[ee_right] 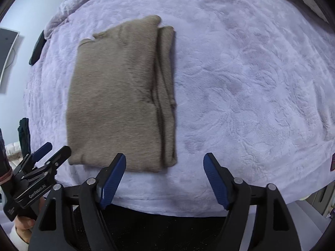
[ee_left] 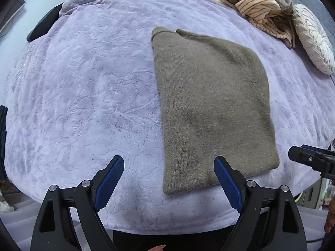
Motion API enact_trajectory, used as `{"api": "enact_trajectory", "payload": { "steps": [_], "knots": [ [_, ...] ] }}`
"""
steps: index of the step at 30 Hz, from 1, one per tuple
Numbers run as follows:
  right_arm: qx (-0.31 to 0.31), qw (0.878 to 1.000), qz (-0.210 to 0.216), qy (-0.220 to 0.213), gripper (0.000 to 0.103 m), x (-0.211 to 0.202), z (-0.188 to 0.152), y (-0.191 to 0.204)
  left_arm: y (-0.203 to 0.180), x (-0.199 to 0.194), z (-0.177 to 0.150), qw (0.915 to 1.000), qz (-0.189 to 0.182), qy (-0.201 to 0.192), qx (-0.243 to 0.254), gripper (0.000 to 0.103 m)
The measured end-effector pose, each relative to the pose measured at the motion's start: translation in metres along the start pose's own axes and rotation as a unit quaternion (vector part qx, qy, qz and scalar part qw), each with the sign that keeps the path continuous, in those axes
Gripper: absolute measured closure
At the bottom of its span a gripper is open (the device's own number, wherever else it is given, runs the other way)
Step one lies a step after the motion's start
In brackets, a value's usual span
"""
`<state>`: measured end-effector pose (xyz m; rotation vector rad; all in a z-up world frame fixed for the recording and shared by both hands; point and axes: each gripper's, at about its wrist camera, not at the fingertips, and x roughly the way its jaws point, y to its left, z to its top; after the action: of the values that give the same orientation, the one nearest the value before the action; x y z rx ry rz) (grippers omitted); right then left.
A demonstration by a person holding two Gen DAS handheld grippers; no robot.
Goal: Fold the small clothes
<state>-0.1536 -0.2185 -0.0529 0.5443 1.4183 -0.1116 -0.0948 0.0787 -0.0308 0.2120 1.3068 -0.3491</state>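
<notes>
An olive-brown knit sweater (ee_left: 211, 104) lies folded into a long rectangle on the lilac blanket (ee_left: 94, 87); it also shows in the right wrist view (ee_right: 117, 96), with its folded layers stacked along its right edge. My left gripper (ee_left: 168, 165) is open and empty, hovering over the sweater's near edge. My right gripper (ee_right: 164, 163) is open and empty, just in front of the sweater's near right corner. The left gripper also shows in the right wrist view (ee_right: 52, 149), and the right gripper's tip shows at the right edge of the left wrist view (ee_left: 309, 156).
A crumpled cream striped garment (ee_left: 251, 2) lies at the far right of the bed beside a round white pleated cushion (ee_left: 312, 39). A dark flat object (ee_left: 44, 24) lies at the far left edge. The blanket's near edge (ee_left: 167, 223) drops off just ahead of the grippers.
</notes>
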Motion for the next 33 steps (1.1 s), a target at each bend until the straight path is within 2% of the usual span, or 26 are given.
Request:
{"api": "enact_trajectory", "payload": {
  "steps": [2,3,4,7,13,33],
  "knots": [
    [-0.005,1.0,-0.003,-0.009,0.022,-0.006,0.001,0.011,0.0,-0.004,0.001,1.0,0.003,0.0,-0.004,0.014],
    [-0.008,1.0,-0.006,-0.014,0.013,-0.01,0.0,0.016,0.0,-0.006,0.001,1.0,0.005,-0.001,-0.006,0.014],
    [-0.01,1.0,-0.01,-0.02,0.011,-0.012,0.0,0.023,0.0,-0.008,0.001,1.0,0.005,-0.001,-0.006,0.014],
    [-0.02,0.999,-0.02,-0.035,0.011,-0.02,0.001,0.035,0.0,-0.013,0.001,1.0,0.002,0.003,-0.004,0.014],
    [-0.041,0.997,-0.049,-0.049,0.011,-0.03,0.002,0.05,0.003,-0.016,0.002,0.9996,0.026,0.006,-0.012,0.014],
    [-0.029,0.997,-0.049,-0.057,0.011,-0.032,-0.001,0.064,0.005,-0.028,0.002,0.9997,0.02,-0.003,-0.013,0.014]
  ]
}}
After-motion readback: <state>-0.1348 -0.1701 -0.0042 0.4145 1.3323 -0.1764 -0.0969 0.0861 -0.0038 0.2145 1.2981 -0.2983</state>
